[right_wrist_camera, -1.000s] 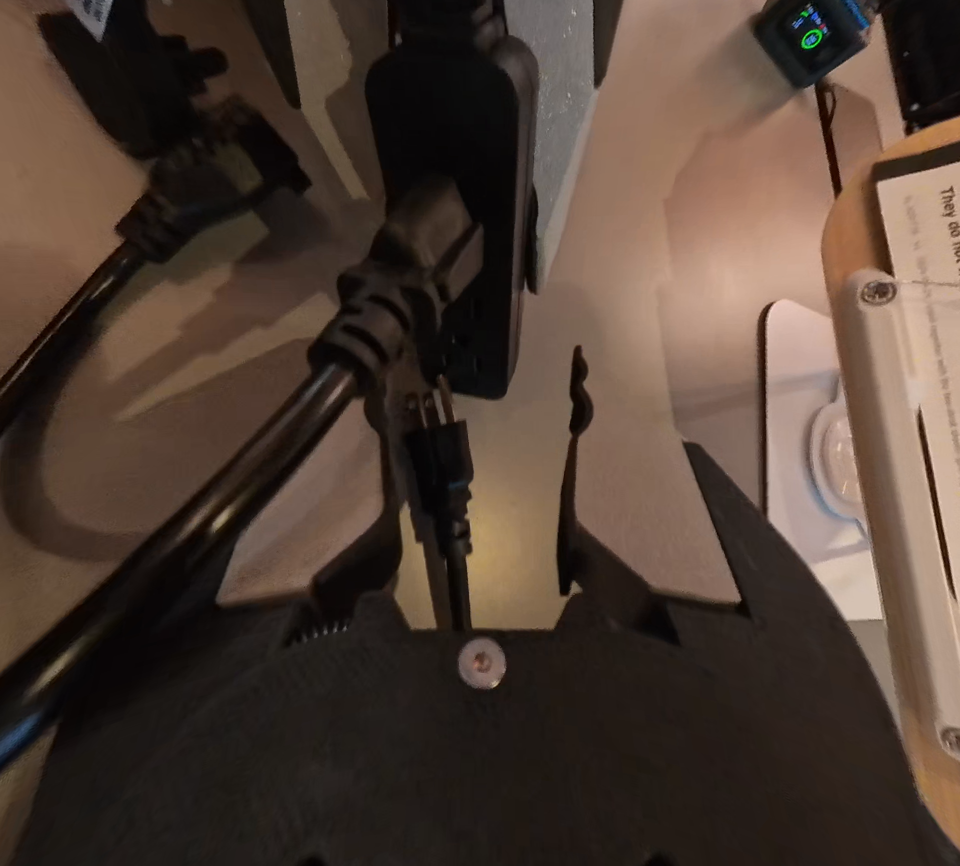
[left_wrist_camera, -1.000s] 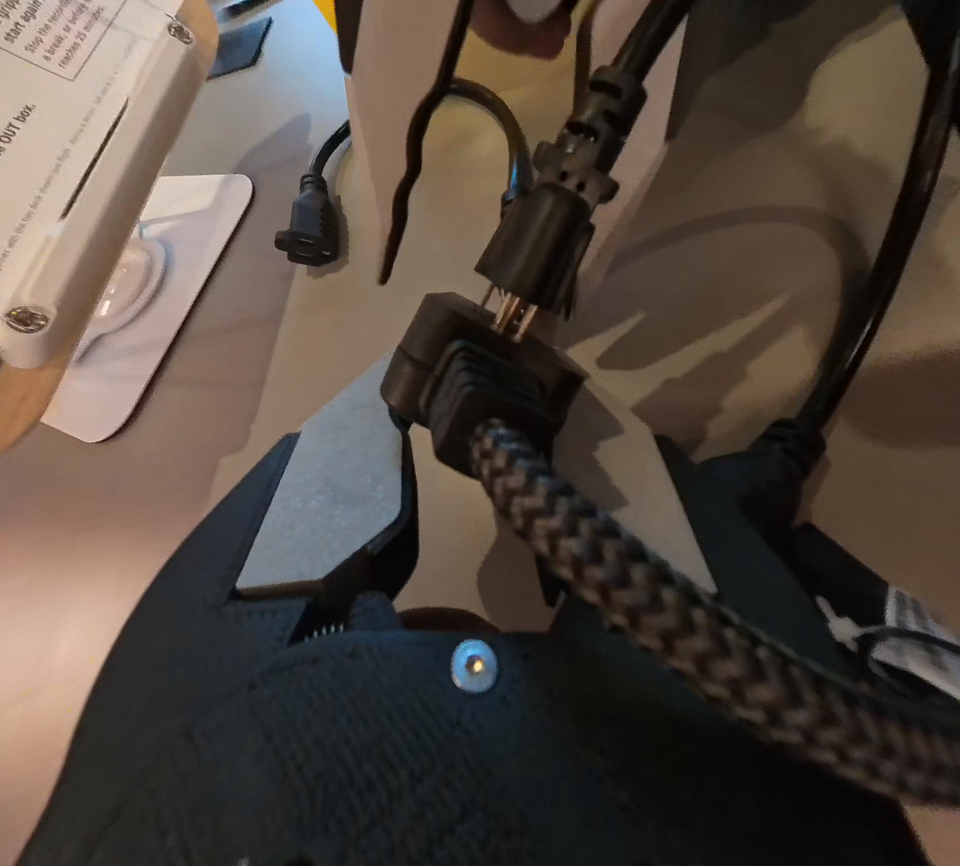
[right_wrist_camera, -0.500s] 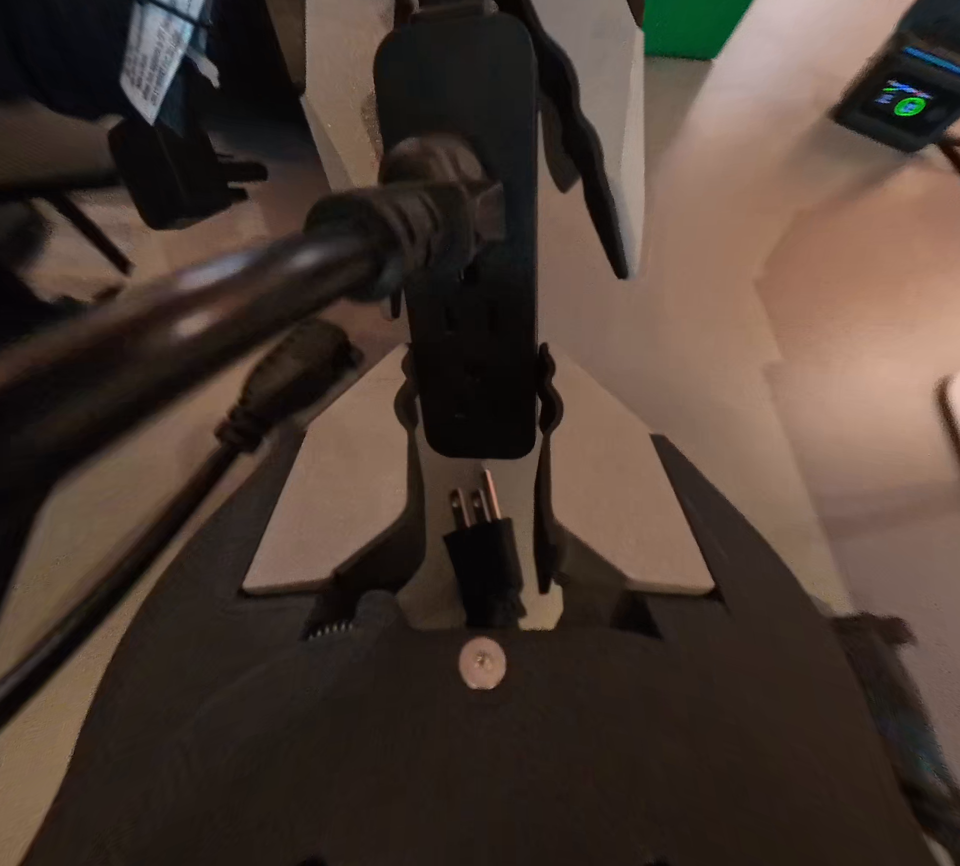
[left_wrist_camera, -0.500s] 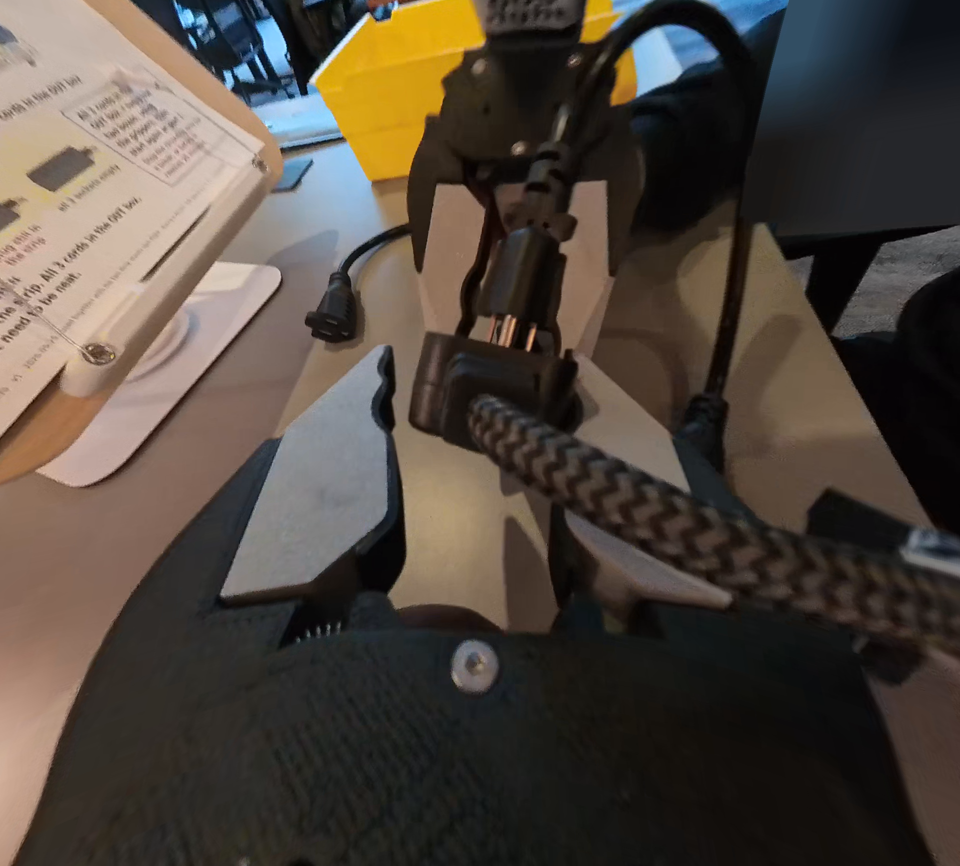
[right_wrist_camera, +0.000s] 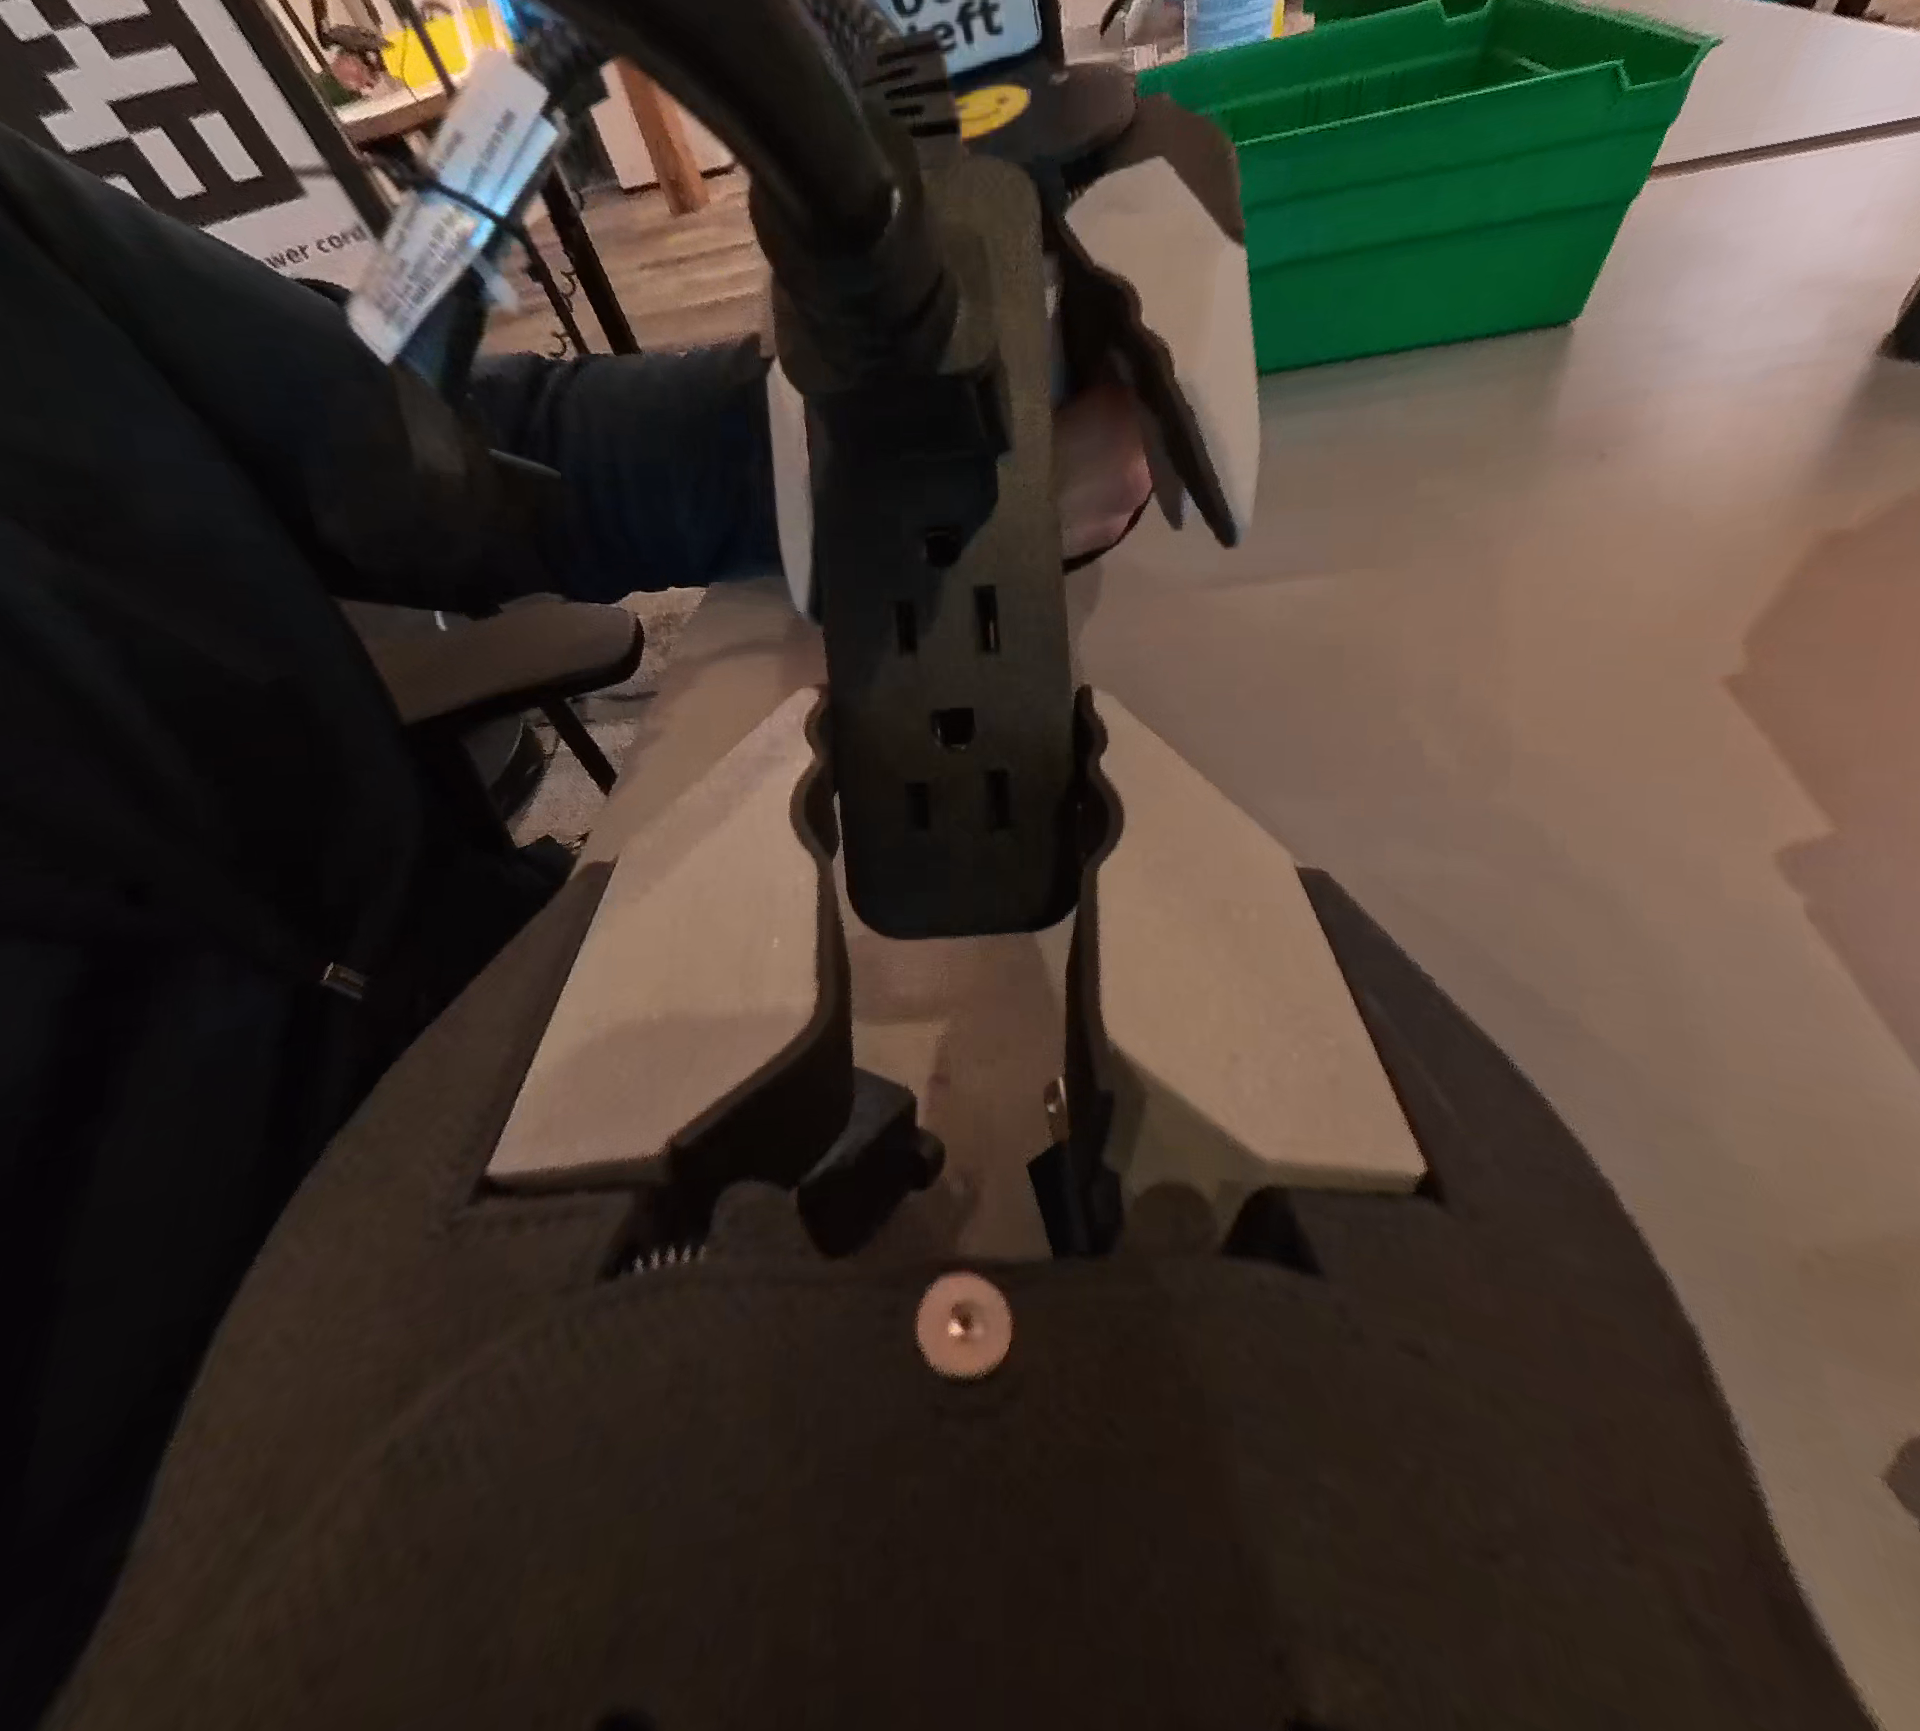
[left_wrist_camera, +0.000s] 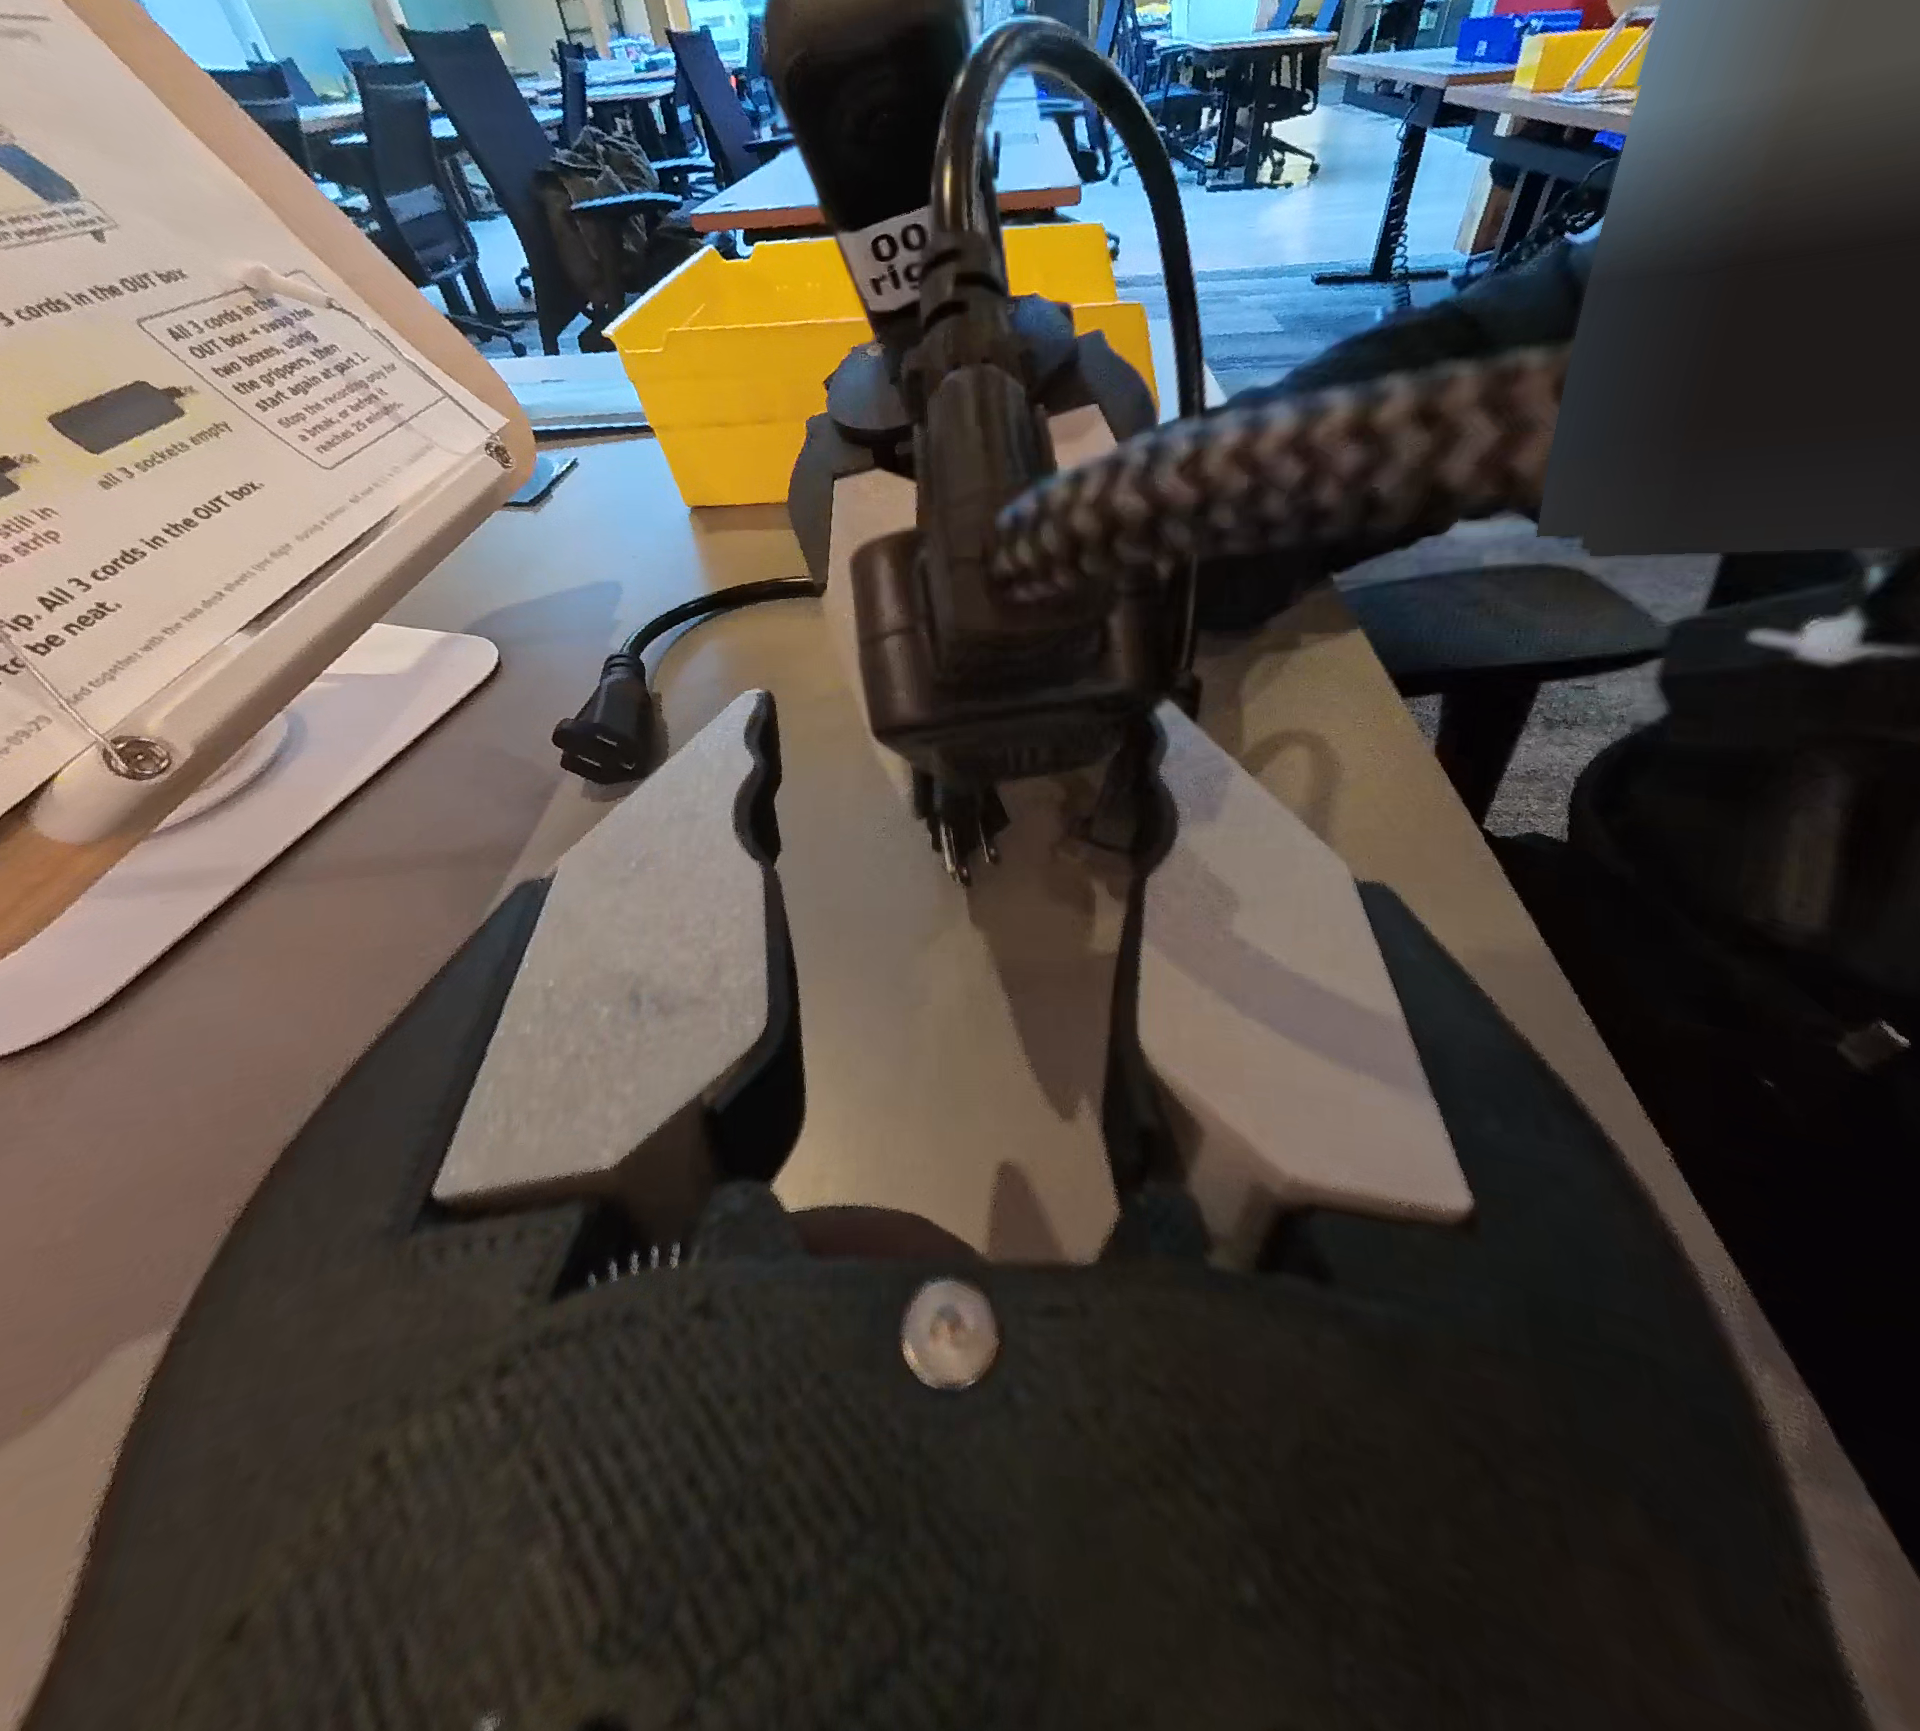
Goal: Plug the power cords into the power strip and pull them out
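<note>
Labels come first: a white sticker with printed characters sits on each claw's handle, one [right_wrist_camera: 951, 3] on the left claw's and one [left_wrist_camera: 894, 268] on the right's, with a yellow smiley sticker [right_wrist_camera: 987, 107] just below the first. A printed paper tag [right_wrist_camera: 457, 206] is tied to a cord, and a printed instruction sheet [left_wrist_camera: 208, 393] stands on a tilted holder at the left of the worktop [right_wrist_camera: 1455, 642].

The right claw [right_wrist_camera: 956, 808] is narrowed onto the free end of the black power strip [right_wrist_camera: 951, 694], one pad pressed to each long side, holding it lifted above the worktop. The two sockets nearest that claw are bare, while a black power cord [right_wrist_camera: 862, 279] is plugged in at the far socket. The left claw [left_wrist_camera: 956, 746] faces it from the other end, spread wide, with the strip's braided cable [left_wrist_camera: 1299, 466] crossing above its right finger. Another cord's socket end [left_wrist_camera: 603, 731] lies on the worktop near a yellow bin [left_wrist_camera: 727, 372]. A green bin [right_wrist_camera: 1455, 154] stands opposite.
</note>
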`<move>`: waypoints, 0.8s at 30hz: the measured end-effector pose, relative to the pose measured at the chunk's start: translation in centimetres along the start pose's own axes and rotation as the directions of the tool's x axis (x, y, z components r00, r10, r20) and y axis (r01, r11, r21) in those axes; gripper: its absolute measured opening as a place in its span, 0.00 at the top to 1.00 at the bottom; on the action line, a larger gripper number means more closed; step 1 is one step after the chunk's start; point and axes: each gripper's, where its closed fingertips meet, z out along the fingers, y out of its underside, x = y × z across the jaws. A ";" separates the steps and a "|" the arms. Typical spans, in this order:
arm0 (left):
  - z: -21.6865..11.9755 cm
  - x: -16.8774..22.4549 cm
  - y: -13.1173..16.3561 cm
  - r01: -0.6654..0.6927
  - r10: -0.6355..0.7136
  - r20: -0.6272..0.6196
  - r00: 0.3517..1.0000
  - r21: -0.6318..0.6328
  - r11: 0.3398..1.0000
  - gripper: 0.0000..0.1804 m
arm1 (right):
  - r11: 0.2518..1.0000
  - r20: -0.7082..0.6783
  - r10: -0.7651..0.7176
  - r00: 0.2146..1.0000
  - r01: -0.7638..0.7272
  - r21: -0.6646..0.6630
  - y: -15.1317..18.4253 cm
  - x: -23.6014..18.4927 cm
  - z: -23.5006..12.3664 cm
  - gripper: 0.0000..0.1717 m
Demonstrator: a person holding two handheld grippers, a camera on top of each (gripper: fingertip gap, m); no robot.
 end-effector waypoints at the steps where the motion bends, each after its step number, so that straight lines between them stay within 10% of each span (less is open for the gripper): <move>1: 0.2 -0.1 -0.1 0.016 -0.016 0.006 1.000 0.009 1.000 0.65 | 1.000 -0.014 -0.004 1.000 0.004 -0.004 0.0 0.1 0.0 0.76; 24: 1.0 0.4 -1.0 0.186 -0.186 0.008 0.983 -0.045 0.982 0.75 | 0.980 -0.054 -0.036 0.998 0.025 -0.196 2.9 0.9 1.2 0.78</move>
